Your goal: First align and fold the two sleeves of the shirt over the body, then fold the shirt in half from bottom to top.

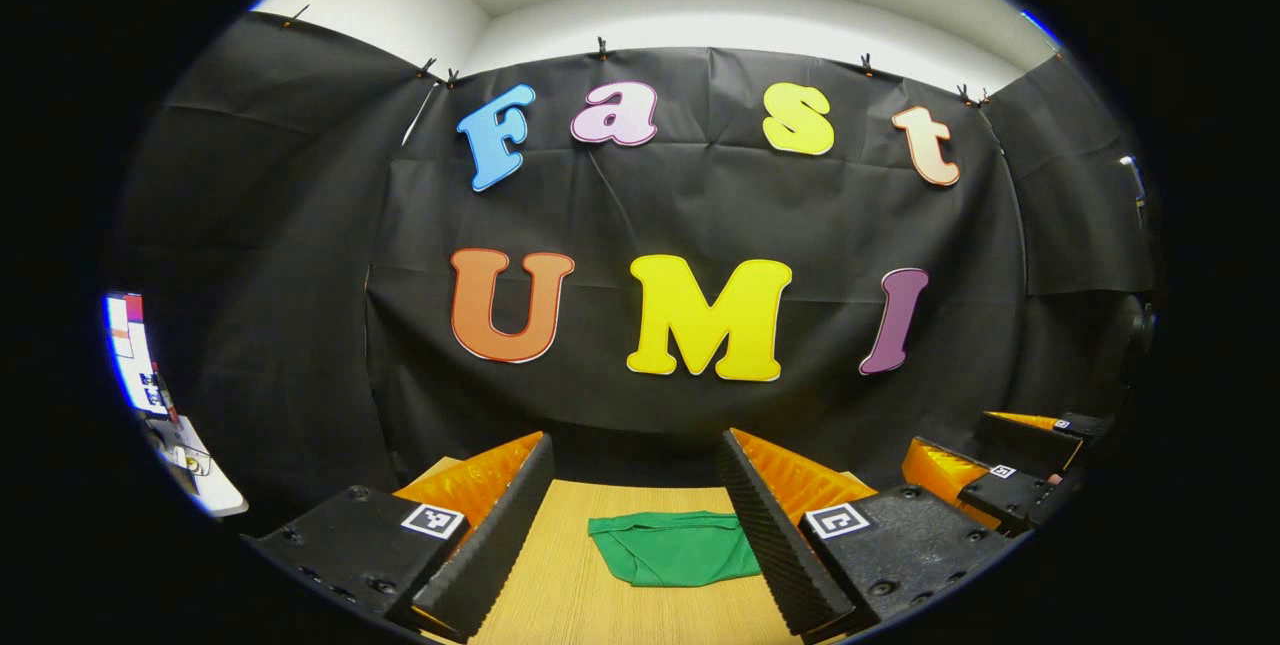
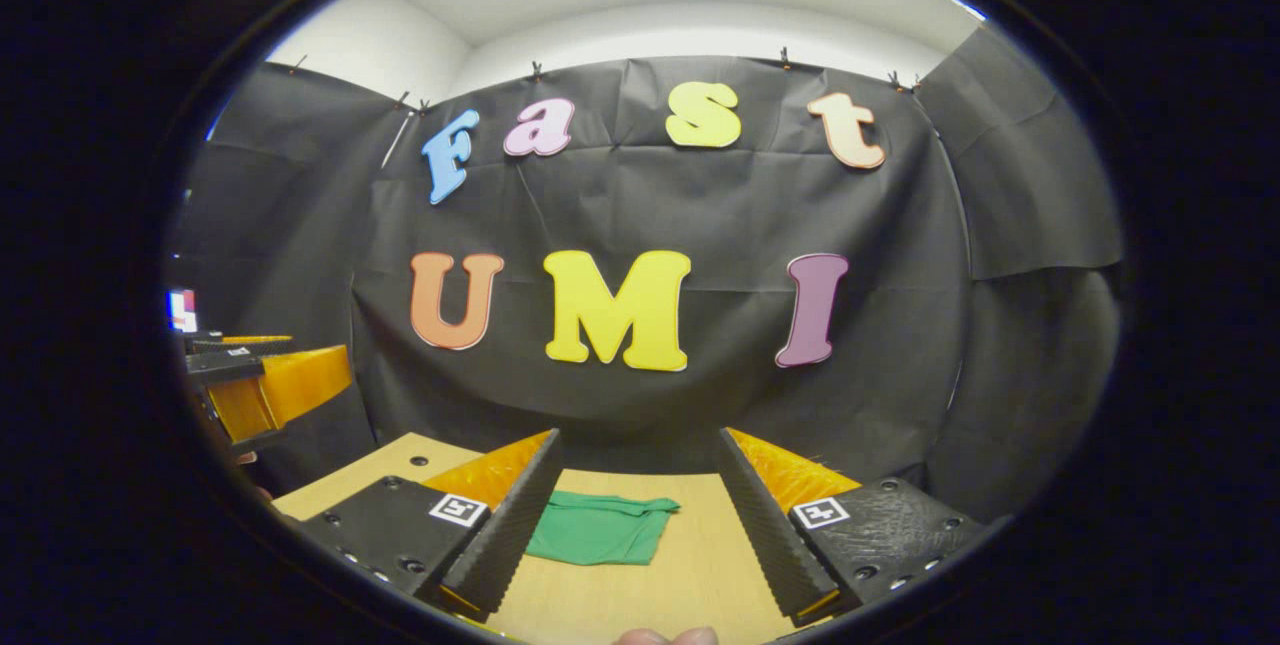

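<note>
A: Lying on the wooden table (image 1: 560, 595) ahead of both tools is one green shirt (image 1: 675, 547), bunched flat.

B: Where against the fingers?

A: In the left gripper view it sits between the spread fingers of the left gripper (image 1: 635, 535), beyond their tips, touching neither as far as I can tell. In the right gripper view it lies toward the left finger of the right gripper (image 2: 635, 525), also wide apart, gripping nothing.

B: Count?

A: One shirt, two grippers.
</note>
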The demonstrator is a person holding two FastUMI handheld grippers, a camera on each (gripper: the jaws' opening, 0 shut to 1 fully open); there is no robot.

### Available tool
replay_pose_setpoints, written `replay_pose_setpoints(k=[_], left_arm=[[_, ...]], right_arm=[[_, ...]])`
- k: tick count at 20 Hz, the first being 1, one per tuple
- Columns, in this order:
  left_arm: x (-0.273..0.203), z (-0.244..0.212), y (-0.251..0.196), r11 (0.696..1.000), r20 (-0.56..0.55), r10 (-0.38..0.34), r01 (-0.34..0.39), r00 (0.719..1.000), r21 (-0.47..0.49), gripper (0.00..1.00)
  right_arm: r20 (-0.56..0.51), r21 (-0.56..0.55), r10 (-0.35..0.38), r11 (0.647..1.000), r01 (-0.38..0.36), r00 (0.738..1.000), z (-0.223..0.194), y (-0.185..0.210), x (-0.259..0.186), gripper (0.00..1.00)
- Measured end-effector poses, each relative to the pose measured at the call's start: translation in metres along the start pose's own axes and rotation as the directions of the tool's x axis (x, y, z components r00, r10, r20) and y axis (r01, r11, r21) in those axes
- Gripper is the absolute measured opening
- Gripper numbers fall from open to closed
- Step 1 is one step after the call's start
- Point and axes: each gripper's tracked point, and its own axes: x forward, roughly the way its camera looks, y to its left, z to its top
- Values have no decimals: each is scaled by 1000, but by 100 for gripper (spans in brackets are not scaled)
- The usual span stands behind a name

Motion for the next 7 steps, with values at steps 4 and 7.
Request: replay_pose_setpoints(k=[4,7], left_arm=[[5,-3,-2,1000,-12,-10,9,1000,-13,100],[9,-4,0,1000,-12,-4,4,1000,-5,100]], right_arm=[[-2,-4,2,1000,-2,1000,-1,3,6,95],[-7,-5,5,1000,-5,1000,-2,5,10,96]])
